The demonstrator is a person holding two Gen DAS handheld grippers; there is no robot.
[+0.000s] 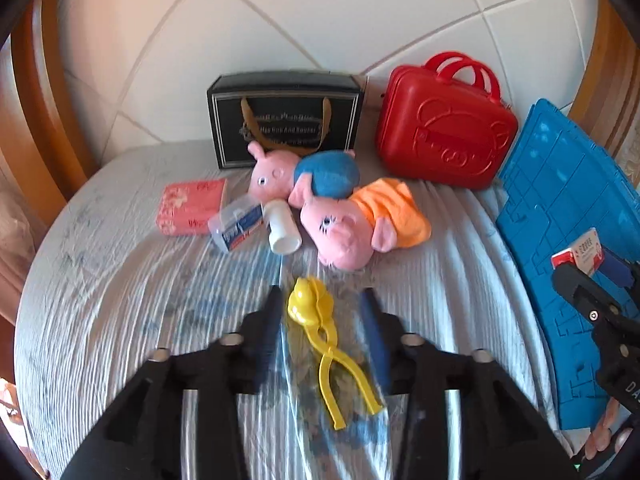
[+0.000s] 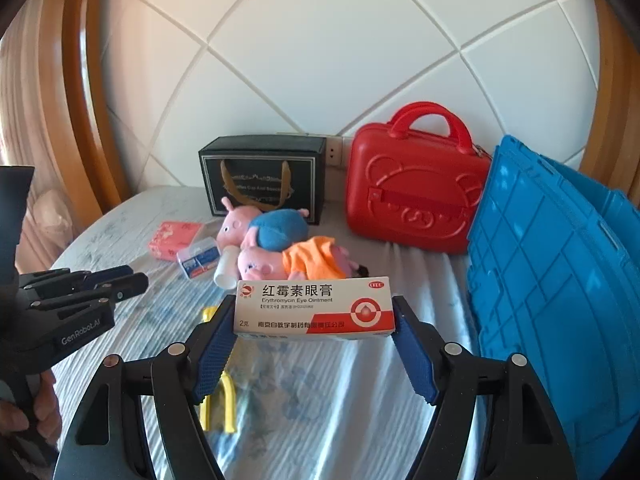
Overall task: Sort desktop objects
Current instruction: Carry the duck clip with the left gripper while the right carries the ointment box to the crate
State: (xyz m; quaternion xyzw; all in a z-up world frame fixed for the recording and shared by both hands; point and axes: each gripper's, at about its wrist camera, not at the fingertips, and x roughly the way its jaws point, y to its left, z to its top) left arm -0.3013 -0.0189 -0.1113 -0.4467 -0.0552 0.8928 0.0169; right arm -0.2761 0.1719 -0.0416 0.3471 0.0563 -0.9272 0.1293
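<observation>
Right gripper (image 2: 314, 316) clamped on the ends of a white-and-red ointment carton (image 2: 314, 310), long axis lying crosswise between the blue ribbed pads (image 2: 214, 346), printed face toward the lens, held up off the bedding and just left of the blue plastic crate (image 2: 560, 292). Left gripper (image 1: 322, 312) hanging spread and empty above the yellow plastic snowball tongs (image 1: 320, 332), no contact with the fingers. Tongs lying flat on the cover, domed scoop end toward the headboard, two handles splayed back toward the camera, long axis running roughly front to back with a slight slant. Farther back, two plush pigs side by side: blue-dressed one (image 1: 304, 174) touching orange-dressed one (image 1: 360, 224), both soft and fuzzy. White cylindrical bottle (image 1: 282, 226) tipped on its side against them, clear box (image 1: 238, 226) beside it, pink patterned packet (image 1: 190, 206) to the left. Glossy black gift bag (image 1: 286, 118) with gold cord handles upright at the rear; hard red moulded case (image 1: 444, 124), bear face embossed, beside it, leaning back. Underneath, pale blue-grey crinkled bedspread (image 1: 120, 300) with faint floral print. Behind, white quilted headboard (image 1: 320, 20) with diamond seams, framed in curved orange wood (image 1: 36, 92).
</observation>
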